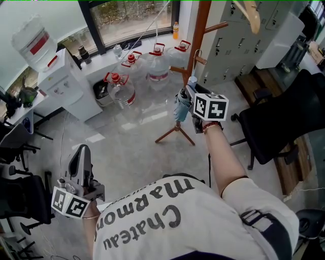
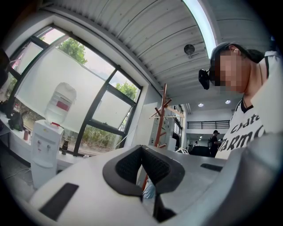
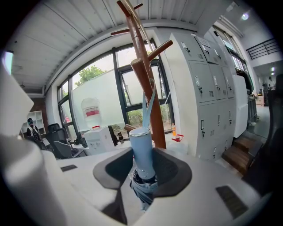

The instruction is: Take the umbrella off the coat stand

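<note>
A folded light-blue umbrella hangs beside the brown wooden coat stand. My right gripper is shut on its handle just below the cap. In the right gripper view the handle stands upright between the dark pads, and the folded canopy bunches below it. Its thin blue strap runs up to a peg on the coat stand. My left gripper is held low at the left, far from the stand. It is shut with nothing in it.
A water dispenser and several water jugs line the window wall behind the stand. Grey lockers stand at the right, with a black office chair in front. A wooden hanger hangs on the stand's top.
</note>
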`<state>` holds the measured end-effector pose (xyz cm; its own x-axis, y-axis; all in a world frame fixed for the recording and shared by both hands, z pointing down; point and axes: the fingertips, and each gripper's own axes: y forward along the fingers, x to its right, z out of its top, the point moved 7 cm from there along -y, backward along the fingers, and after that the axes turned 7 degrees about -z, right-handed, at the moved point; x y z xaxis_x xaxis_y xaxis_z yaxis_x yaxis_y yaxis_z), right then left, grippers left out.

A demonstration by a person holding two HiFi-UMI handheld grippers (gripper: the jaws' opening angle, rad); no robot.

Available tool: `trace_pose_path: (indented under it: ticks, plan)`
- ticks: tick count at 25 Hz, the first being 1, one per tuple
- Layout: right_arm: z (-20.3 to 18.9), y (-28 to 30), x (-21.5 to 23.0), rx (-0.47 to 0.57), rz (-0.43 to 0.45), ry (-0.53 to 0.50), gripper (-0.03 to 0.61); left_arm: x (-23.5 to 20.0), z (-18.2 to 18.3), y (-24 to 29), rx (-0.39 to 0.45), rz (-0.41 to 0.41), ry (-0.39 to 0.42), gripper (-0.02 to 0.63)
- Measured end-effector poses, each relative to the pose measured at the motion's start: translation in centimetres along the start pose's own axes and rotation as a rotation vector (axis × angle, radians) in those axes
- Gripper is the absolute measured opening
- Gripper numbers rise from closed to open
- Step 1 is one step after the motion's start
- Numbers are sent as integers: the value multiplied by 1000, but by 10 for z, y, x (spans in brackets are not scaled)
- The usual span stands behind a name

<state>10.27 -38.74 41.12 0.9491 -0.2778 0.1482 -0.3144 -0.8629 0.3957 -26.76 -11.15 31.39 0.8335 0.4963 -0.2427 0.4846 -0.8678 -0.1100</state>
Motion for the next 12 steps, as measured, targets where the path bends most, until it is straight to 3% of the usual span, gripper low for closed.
trace_pose_path:
  ticks: [12]
  plan:
    - [8, -7, -1, 27, 12, 11, 152, 3, -1, -1, 11, 2, -4, 24]
